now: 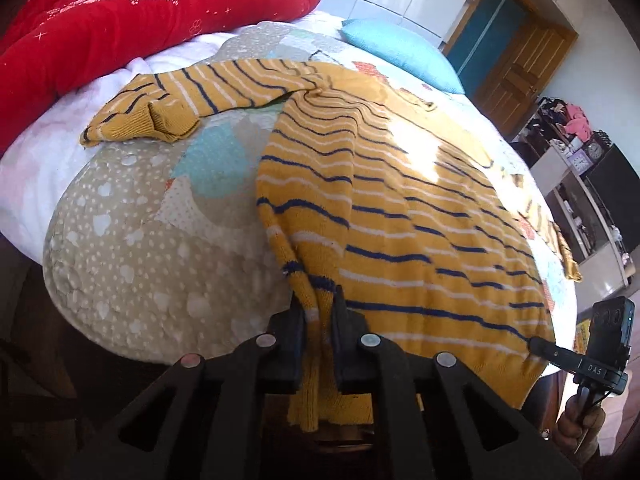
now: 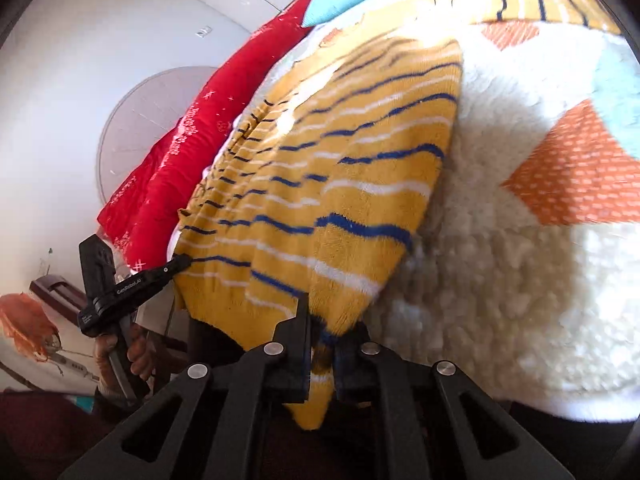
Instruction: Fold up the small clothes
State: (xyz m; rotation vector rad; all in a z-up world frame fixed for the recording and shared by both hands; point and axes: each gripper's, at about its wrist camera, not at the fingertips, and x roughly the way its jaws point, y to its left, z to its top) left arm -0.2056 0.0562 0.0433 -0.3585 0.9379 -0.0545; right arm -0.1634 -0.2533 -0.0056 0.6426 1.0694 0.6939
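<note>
A small mustard-yellow knit sweater [image 1: 404,208] with navy and white stripes lies spread on a bed; it also shows in the right wrist view [image 2: 340,184]. One sleeve [image 1: 192,92] stretches to the far left, its cuff folded over. My left gripper [image 1: 318,312] is shut on the sweater's near left hem corner at the bed's front edge. My right gripper [image 2: 324,328] is shut on the near right hem corner; it also shows in the left wrist view [image 1: 538,346]. The left gripper appears in the right wrist view [image 2: 184,262] pinching the opposite hem corner.
The bed has a patterned fleece blanket [image 1: 132,248], fluffy white with orange patches in the right wrist view [image 2: 520,280]. A red quilt [image 1: 120,24] lies at the far left, a light blue pillow [image 1: 400,52] at the head. A wooden door [image 1: 520,68] and shelves [image 1: 580,184] stand right.
</note>
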